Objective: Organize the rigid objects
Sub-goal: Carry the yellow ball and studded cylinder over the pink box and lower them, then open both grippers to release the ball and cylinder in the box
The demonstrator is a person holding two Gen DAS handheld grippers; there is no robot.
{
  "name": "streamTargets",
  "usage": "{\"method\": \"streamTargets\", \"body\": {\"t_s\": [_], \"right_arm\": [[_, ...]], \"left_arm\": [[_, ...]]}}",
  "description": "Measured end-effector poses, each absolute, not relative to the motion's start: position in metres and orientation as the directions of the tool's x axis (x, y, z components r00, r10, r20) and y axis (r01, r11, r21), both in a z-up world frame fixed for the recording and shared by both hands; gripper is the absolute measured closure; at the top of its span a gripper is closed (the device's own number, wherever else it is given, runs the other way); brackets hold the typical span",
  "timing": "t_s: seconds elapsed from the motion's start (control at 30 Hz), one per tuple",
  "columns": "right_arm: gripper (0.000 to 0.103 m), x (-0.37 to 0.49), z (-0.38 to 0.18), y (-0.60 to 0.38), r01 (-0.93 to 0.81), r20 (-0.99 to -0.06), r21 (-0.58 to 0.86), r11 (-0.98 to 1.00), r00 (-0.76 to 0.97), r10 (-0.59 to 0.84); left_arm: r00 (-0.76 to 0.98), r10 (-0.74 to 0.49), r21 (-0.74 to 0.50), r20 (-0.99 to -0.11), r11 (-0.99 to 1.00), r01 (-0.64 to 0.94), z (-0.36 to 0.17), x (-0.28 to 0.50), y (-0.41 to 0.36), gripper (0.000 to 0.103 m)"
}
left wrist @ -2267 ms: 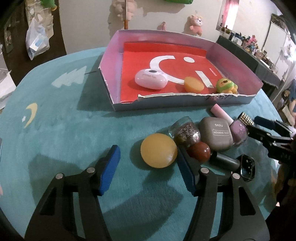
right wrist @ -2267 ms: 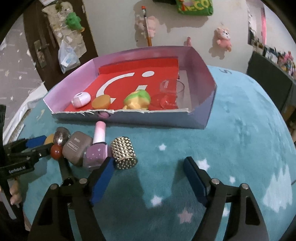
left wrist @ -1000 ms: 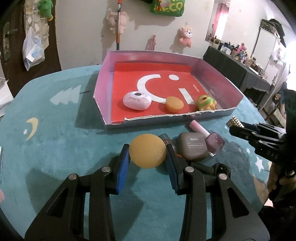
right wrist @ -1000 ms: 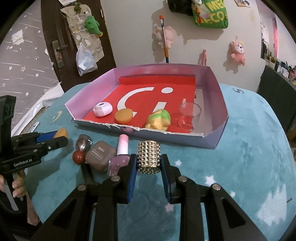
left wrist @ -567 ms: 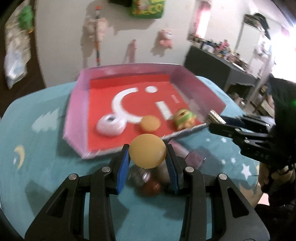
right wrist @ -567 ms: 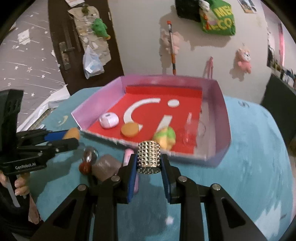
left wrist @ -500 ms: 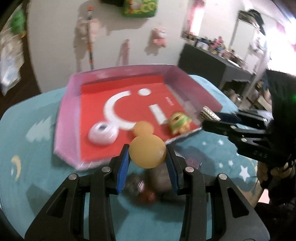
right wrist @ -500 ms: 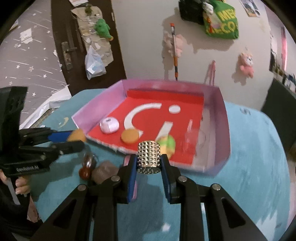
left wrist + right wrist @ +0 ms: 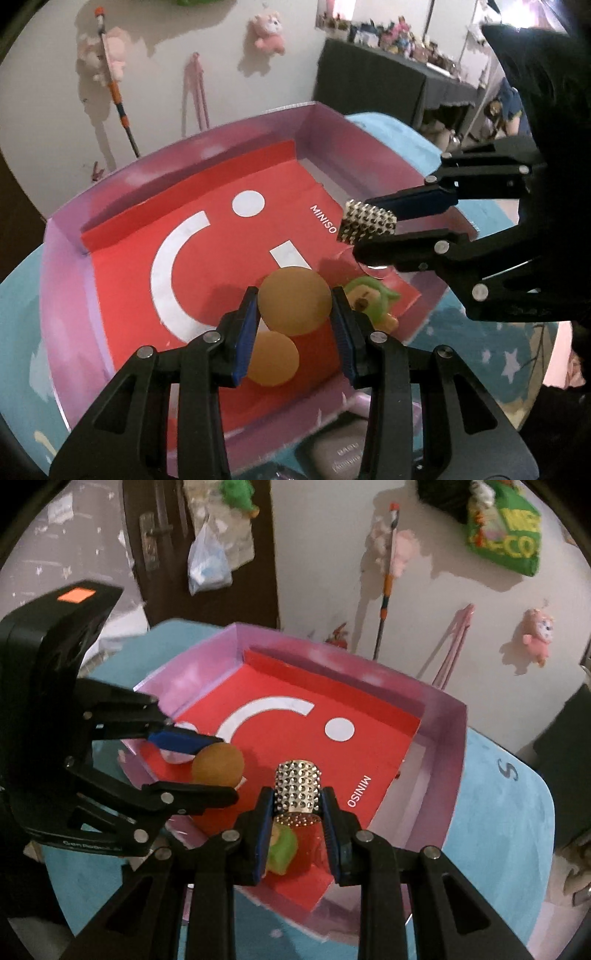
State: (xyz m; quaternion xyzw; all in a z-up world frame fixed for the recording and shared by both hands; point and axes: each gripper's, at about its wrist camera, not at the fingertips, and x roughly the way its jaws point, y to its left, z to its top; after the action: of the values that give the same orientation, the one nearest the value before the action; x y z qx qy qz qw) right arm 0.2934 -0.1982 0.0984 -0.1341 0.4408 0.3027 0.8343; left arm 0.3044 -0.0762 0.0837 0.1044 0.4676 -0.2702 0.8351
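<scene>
Pink cardboard tray with red liner (image 9: 70, 295) now sits directly under both loads, no longer ahead across the teal cloth; means only lowering and release remain. Left gripper (image 9: 294, 325) angled down, clamped on orange ball (image 9: 294, 302). Right gripper (image 9: 297, 818) likewise, pinching studded silver cylinder (image 9: 298, 788).

Left gripper (image 9: 294, 325), clamped on the orange ball (image 9: 294, 302), now hangs over the pink box (image 9: 70, 295), off the teal cloth. Right gripper (image 9: 298, 814) with the studded cylinder (image 9: 298, 790) likewise over the box interior, both lifted from the pile.
</scene>
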Motion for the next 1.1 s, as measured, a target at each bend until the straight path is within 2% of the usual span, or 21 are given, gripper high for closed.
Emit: {"method": "streamTargets", "body": {"t_s": [0.23, 0.5, 1.1], "right_arm": [[0.076, 0.321, 0.079, -0.189, -0.657, -0.891, 0.056, 0.752, 0.306, 0.334], [0.076, 0.339, 0.065, -0.182, -0.668, -0.935, 0.09, 0.738, 0.199, 0.294], [0.075, 0.351, 0.04, -0.173, -0.671, -0.962, 0.067, 0.739, 0.154, 0.227]], "left_arm": [[0.359, -0.315, -0.07, -0.879, 0.828, 0.557, 0.065, 0.321, -0.082, 0.067], [0.317, -0.317, -0.094, -0.894, 0.824, 0.559, 0.057, 0.332, -0.083, 0.067], [0.311, -0.3, -0.086, -0.902, 0.83, 0.55, 0.052, 0.341, -0.086, 0.067]]}}
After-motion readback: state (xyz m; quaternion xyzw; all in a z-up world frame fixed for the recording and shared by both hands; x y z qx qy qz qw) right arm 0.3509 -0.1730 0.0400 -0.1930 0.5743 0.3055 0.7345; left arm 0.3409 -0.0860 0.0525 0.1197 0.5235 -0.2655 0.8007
